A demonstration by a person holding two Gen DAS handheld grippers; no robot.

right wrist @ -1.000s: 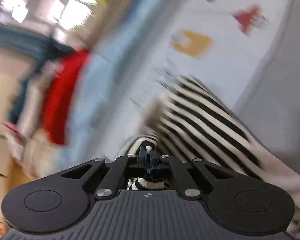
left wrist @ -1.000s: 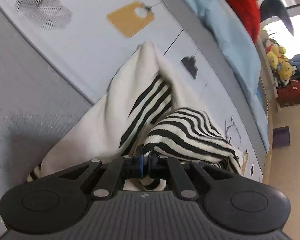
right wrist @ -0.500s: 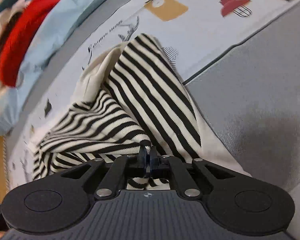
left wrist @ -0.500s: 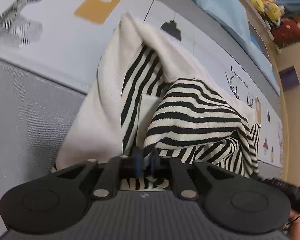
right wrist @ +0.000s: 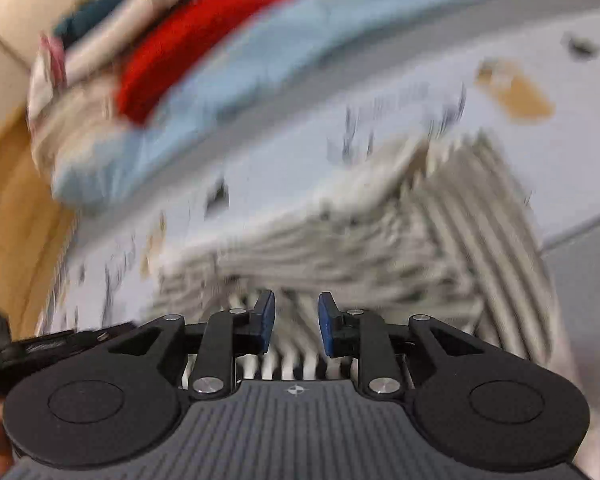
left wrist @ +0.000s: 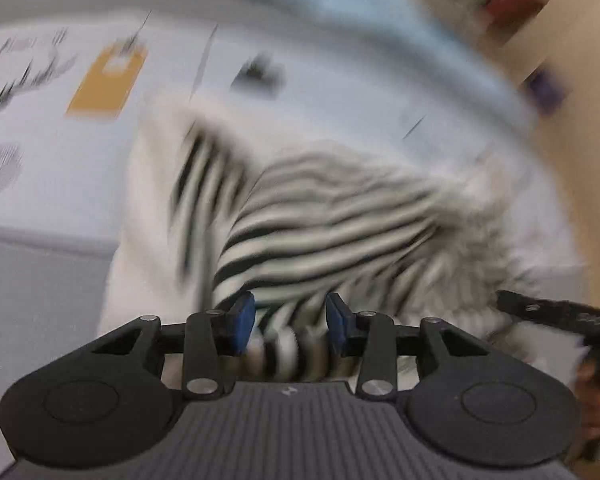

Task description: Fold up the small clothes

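Note:
A black-and-white striped garment (left wrist: 340,232) with a cream lining lies bunched on the printed pale sheet (left wrist: 80,152); both views are blurred by motion. My left gripper (left wrist: 290,326) hangs over its near edge, jaws opening, striped cloth showing in the gap but not pressed by the blue pads (left wrist: 242,322). In the right wrist view the same garment (right wrist: 400,248) lies just ahead of my right gripper (right wrist: 296,322), whose jaws are also opening with stripes visible between them, untouched. The other gripper (left wrist: 560,316) shows at the right edge of the left wrist view.
A light blue blanket (right wrist: 220,92) and a red cloth (right wrist: 188,40) lie piled at the far side of the bed. Grey mattress fabric (left wrist: 28,320) borders the sheet. Wooden floor (right wrist: 16,200) shows at the left. A hand (left wrist: 596,400) grips the other tool.
Both grippers went from shut on the striped garment to open, letting it drop onto the sheet. Both have rolled and pulled back a little, blurring the views.

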